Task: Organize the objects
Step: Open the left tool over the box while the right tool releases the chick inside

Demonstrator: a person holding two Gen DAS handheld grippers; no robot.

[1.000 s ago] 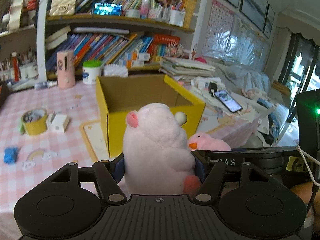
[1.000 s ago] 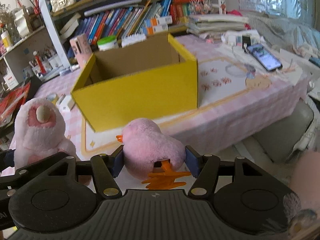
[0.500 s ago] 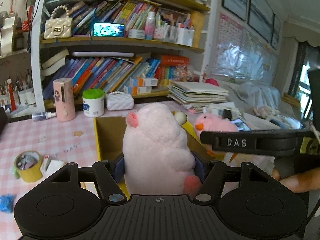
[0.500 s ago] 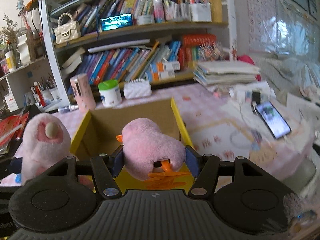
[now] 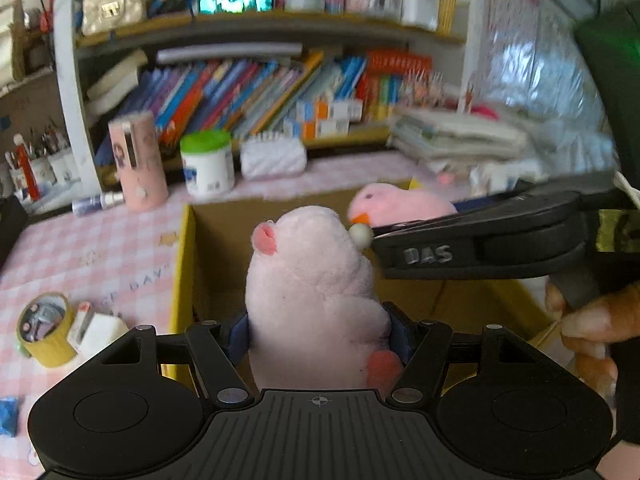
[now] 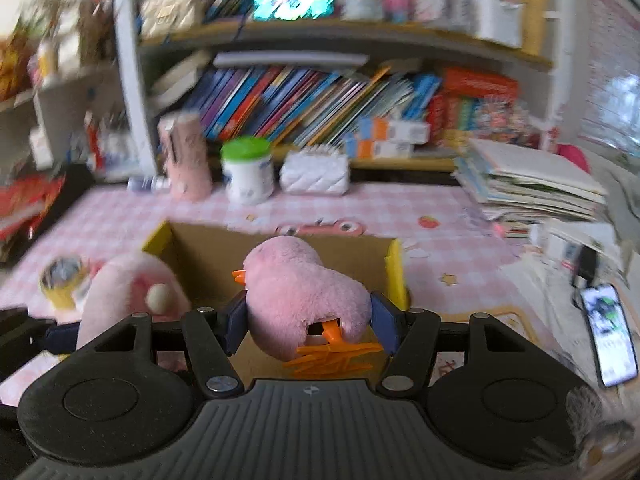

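Left wrist view: a second ago the yellow cardboard box [image 5: 188, 264] stood well ahead of the left gripper [image 5: 320, 328], its outer front wall facing the camera; now the box's open top lies right below and its brown inside fills the middle of the view. The jaws are about half open and clamped on the pale pink plush [image 5: 312, 292], which hangs over the box's opening. Just right of it the right gripper [image 5: 480, 248] reaches in over the same box with the pink duck plush [image 5: 400, 206], so both toys look ready to be lowered and let go. Left of the box on the pink checked surface [image 5: 80, 248] sit a yellow tape roll [image 5: 44, 332] and a small white item; behind the box stand a pink cylinder [image 5: 140, 160] and a green-lidded jar [image 5: 206, 162]. None of these blocks the drop.

Right wrist view: the box [image 6: 396, 268] has likewise come from ahead to beneath the right gripper [image 6: 308, 328]. Its jaws, also about half open, pinch the duck [image 6: 296, 296], orange feet toward the camera, above the box's interior. The pale plush [image 6: 132, 284] hangs near the box's left wall. The main hazard, I judge, is the two grippers crowding each other inside one box. A phone [image 6: 608, 332] lies right of the box, well apart.
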